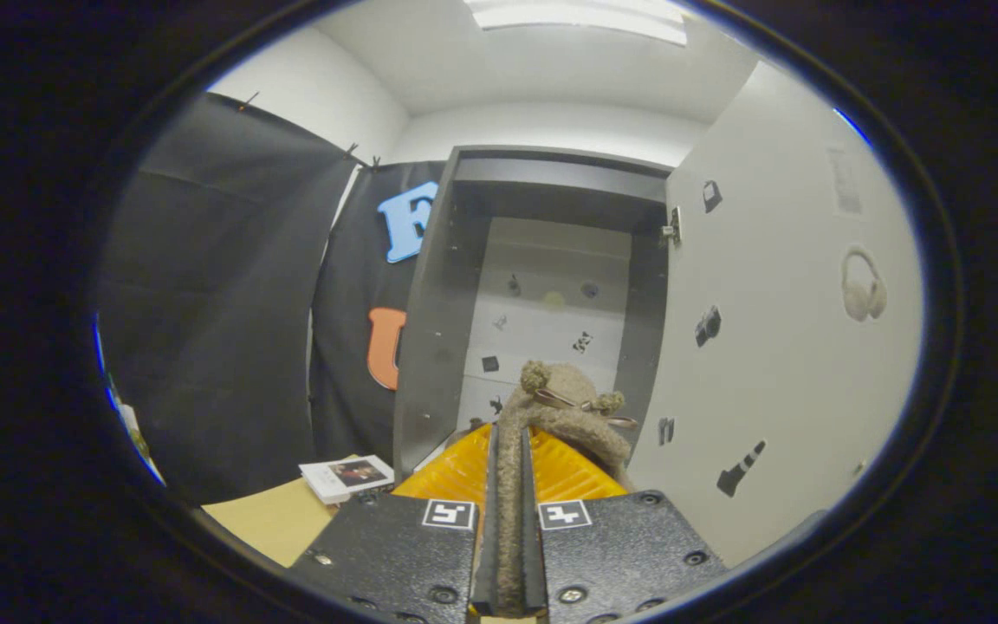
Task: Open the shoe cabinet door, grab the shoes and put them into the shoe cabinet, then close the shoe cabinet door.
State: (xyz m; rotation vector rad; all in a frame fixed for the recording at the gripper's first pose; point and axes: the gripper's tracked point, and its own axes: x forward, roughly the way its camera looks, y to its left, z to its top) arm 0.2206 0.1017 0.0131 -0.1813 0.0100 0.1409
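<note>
While the shoe cabinet (542,286) stands open, the gripper (509,451) carries a fuzzy tan shoe (564,407).
The jaws are nearly closed, both fingers pressing a strip of the shoe's fabric between them; the shoe is raised before the cabinet's opening, with the door (776,347) swung out beside it.

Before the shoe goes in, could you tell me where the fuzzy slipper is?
The fuzzy slipper is clamped between the gripper fingers, just before the open shoe cabinet.
</note>
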